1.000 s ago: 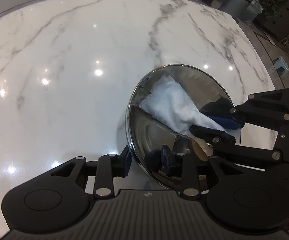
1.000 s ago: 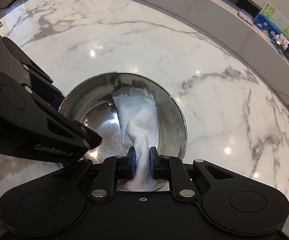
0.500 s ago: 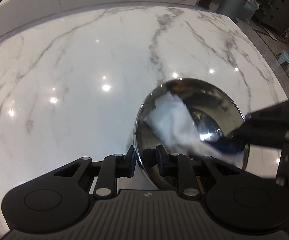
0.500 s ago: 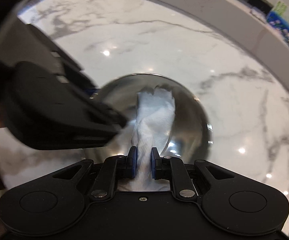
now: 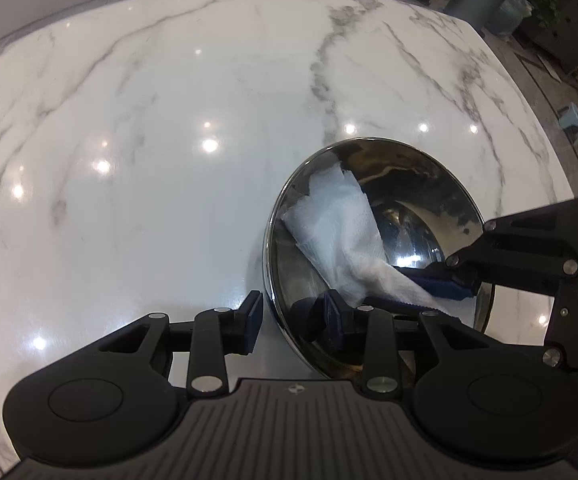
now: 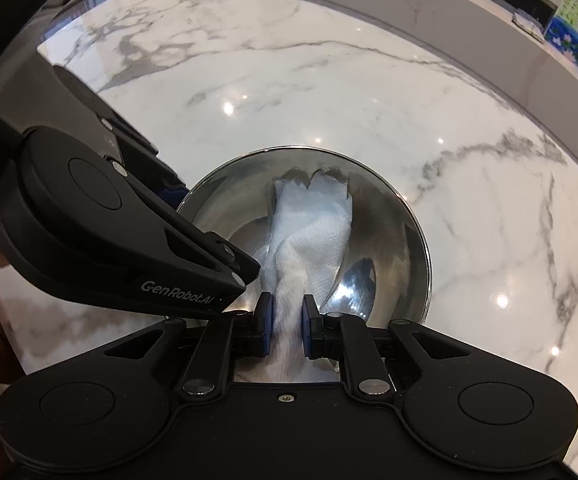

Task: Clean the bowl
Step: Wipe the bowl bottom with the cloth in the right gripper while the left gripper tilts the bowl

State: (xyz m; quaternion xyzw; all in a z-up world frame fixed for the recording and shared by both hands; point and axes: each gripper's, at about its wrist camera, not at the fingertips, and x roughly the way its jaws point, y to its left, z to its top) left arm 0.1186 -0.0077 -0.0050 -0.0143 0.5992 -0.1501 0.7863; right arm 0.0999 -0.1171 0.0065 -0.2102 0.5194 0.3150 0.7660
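Compared with a second ago, the shiny round stainless-steel bowl (image 5: pixel 377 240) sits at much the same spot on the white grey-veined marble tabletop (image 5: pixel 149 160), and half a second ago the views were smeared with motion, whereas now both are sharp. The crumpled white paper towel (image 6: pixel 309 236) has shifted a little inside the bowl, its free end now lying up against the bowl's far-left inner wall in the left wrist view.

The only readable writing is "GenRobot.AI", printed in pale letters on the black body of the left gripper (image 5: pixel 293 312) as the right wrist camera sees it.

The left gripper straddles the bowl's near rim: one blue-padded finger is outside the bowl over the marble, the other inside it, and the jaws are opening, with the rim between them and a visible gap at the outer pad. The right gripper (image 6: pixel 287 326) is clamped tight on the twisted end of the paper towel, its blue pads pinching the wad from both sides. From that pinch the towel fans out forward and down across the bowl's inner wall towards the far rim. The right gripper's fingers reach into the bowl from its right side in the left wrist view.
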